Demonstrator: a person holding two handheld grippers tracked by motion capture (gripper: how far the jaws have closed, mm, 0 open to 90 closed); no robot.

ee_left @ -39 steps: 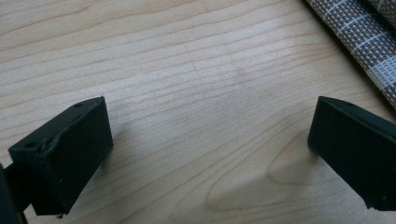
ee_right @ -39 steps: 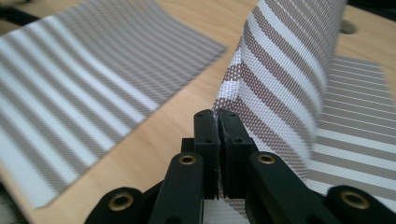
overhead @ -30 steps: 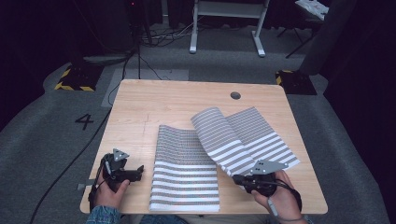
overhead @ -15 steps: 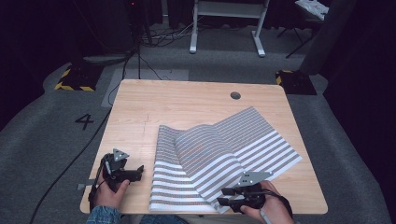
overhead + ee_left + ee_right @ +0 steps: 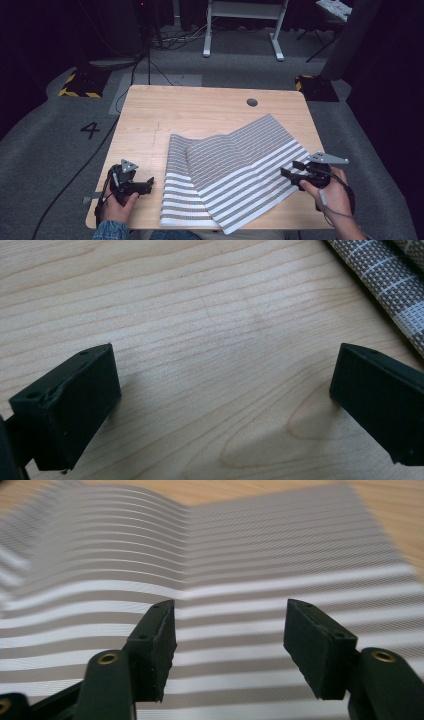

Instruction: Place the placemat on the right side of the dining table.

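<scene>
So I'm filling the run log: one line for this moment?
left gripper: open, on table | right gripper: jaws just opened, nothing between | striped cloth: part-folded

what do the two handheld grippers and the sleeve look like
Both the left gripper and right gripper are black, each topped by a grey three-cornered plate, with blocky black fingers. A cable trails from the right one. A blue denim-like sleeve covers the left forearm.
</scene>
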